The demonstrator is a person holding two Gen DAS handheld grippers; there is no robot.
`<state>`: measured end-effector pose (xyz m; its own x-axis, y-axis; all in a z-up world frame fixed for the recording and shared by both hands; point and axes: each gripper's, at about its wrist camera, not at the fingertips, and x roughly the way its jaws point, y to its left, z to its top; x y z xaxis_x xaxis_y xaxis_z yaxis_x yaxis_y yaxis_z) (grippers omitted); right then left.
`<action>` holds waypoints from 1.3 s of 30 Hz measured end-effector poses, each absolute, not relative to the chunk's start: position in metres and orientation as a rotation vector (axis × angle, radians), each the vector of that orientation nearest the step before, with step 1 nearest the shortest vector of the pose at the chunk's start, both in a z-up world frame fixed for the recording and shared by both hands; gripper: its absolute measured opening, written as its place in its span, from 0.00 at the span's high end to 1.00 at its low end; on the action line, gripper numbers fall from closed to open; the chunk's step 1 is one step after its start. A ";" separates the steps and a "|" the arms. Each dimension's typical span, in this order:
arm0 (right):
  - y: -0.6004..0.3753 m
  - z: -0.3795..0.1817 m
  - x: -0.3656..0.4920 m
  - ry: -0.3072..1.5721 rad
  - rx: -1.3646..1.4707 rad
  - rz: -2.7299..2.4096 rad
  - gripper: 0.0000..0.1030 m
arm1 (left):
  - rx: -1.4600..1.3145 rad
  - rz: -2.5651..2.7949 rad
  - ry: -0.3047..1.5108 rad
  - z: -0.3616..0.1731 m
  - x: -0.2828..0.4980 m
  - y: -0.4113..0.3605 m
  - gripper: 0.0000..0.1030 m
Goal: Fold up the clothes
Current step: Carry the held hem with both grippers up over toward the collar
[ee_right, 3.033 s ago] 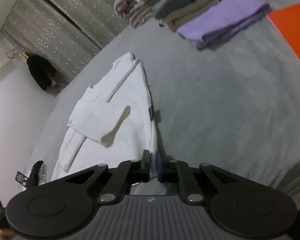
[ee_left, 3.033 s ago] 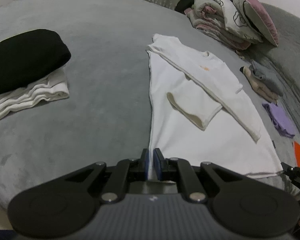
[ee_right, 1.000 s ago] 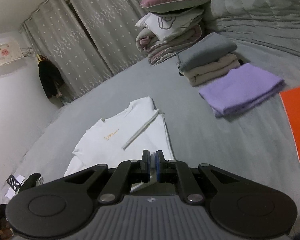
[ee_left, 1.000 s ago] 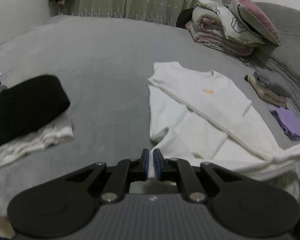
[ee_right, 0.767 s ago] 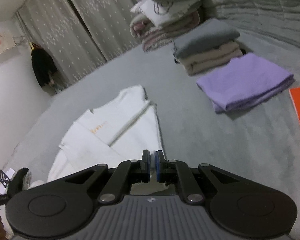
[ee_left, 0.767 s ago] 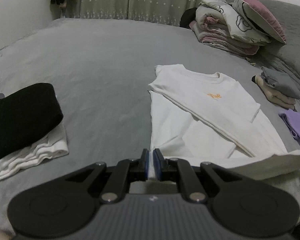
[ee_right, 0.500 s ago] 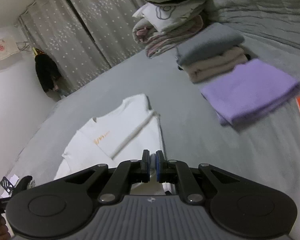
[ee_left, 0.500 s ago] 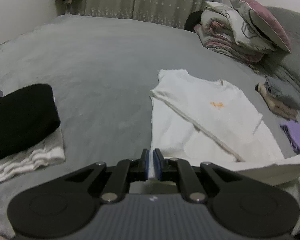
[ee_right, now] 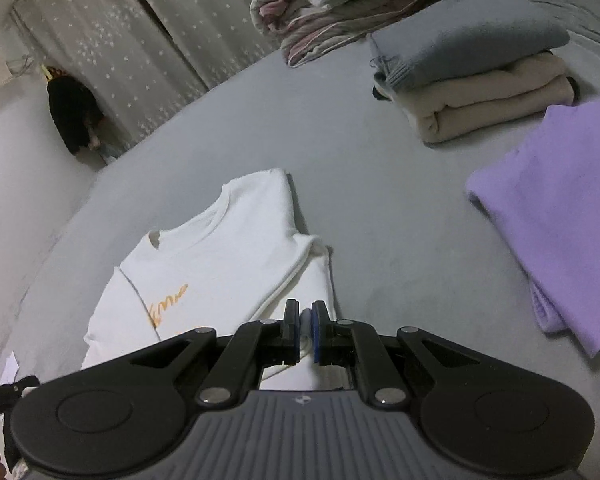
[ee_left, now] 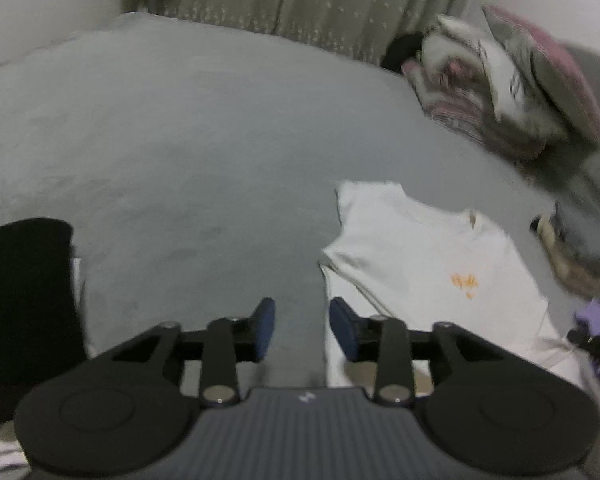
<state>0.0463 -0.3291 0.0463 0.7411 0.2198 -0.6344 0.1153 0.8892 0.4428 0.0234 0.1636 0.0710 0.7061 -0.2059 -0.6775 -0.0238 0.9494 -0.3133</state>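
White shirt [ee_right: 228, 256] lies folded over on the grey bed [ee_left: 180, 140]. Left gripper [ee_left: 302, 330] fingers are spread wide, holding nothing. Right gripper [ee_right: 306, 330] pinches the shirt's edge; edges should line up flat.

left gripper [ee_left: 302, 328] jaws now apart, hem released | white shirt [ee_left: 432, 272] bottom folded up

Dotted curtains [ee_right: 152, 40] hang behind a pile of pillows [ee_left: 512, 84].
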 end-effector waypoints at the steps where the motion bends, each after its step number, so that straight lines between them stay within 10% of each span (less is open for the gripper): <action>1: -0.329 0.048 0.047 0.738 0.472 0.062 0.91 | -0.333 -0.112 0.788 0.069 0.025 0.169 0.53; 7: -0.329 0.058 0.049 0.716 0.405 0.072 0.88 | -0.438 -0.199 0.784 0.064 0.030 0.182 0.44; 12: -0.324 0.064 0.043 0.735 0.275 0.155 0.60 | -0.455 -0.251 0.765 0.063 0.030 0.188 0.43; 29: -0.306 0.045 0.060 0.794 0.088 0.227 0.61 | -0.241 -0.491 0.772 0.066 0.028 0.167 0.26; 32: -0.303 0.043 0.061 0.794 0.076 0.222 0.79 | -0.189 -0.497 0.785 0.059 0.028 0.153 0.26; 34: -0.301 0.043 0.061 0.791 0.061 0.206 0.86 | -0.135 -0.494 0.789 0.055 0.031 0.141 0.34; 37: -0.301 0.044 0.060 0.779 0.051 0.188 0.89 | -0.050 -0.474 0.812 0.046 0.037 0.124 0.90; 39: -0.301 0.046 0.059 0.767 0.042 0.177 0.91 | -0.008 -0.456 0.823 0.041 0.038 0.118 0.92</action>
